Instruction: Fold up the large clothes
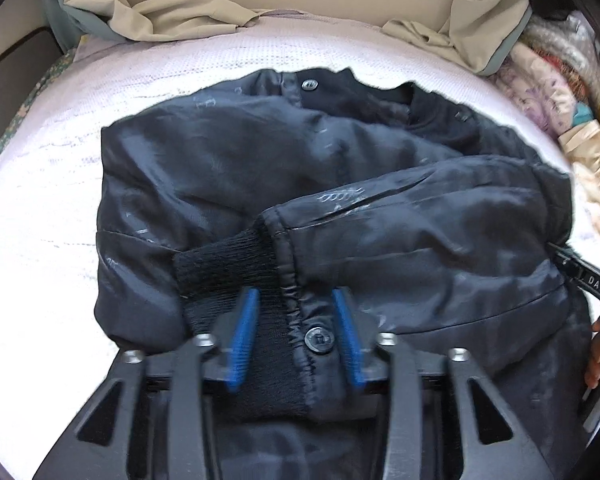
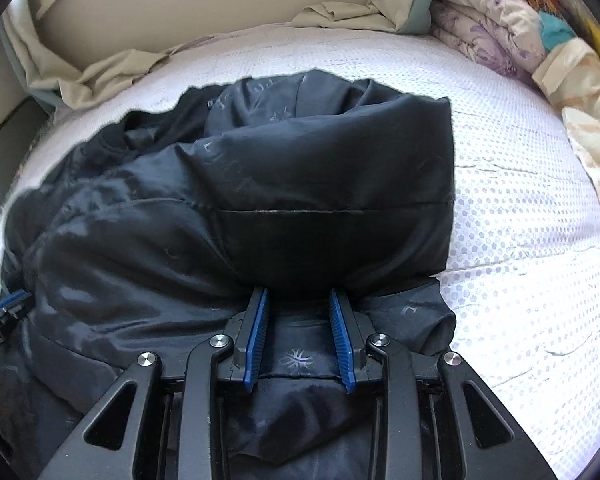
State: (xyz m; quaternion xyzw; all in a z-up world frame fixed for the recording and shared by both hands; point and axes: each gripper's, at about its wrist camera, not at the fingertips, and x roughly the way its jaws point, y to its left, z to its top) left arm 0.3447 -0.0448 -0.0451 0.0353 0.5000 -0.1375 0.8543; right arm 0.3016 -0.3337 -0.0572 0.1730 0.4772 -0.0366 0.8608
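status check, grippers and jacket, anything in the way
Left gripper open astride ribbed cuff. Right gripper on hem fabric, grip unclear. Dark quilted jacket partly folded on white bed. Nothing blocking.

Each camera sits just behind its own gripper and looks steeply down along the blue-padded fingers at a bed. The left wrist view hangs close over the left part of a dark jacket (image 1: 320, 200), its left gripper (image 1: 296, 300) low in the picture. The right wrist view hangs equally close over the jacket's right part, with the right gripper (image 2: 299, 300) low in the picture. Both views share the jacket, the white bedcover (image 2: 520, 220), the beige sheet (image 1: 172, 20) beyond it and the folded quilts (image 2: 500, 32) on the right; each catches the other gripper at its edge.
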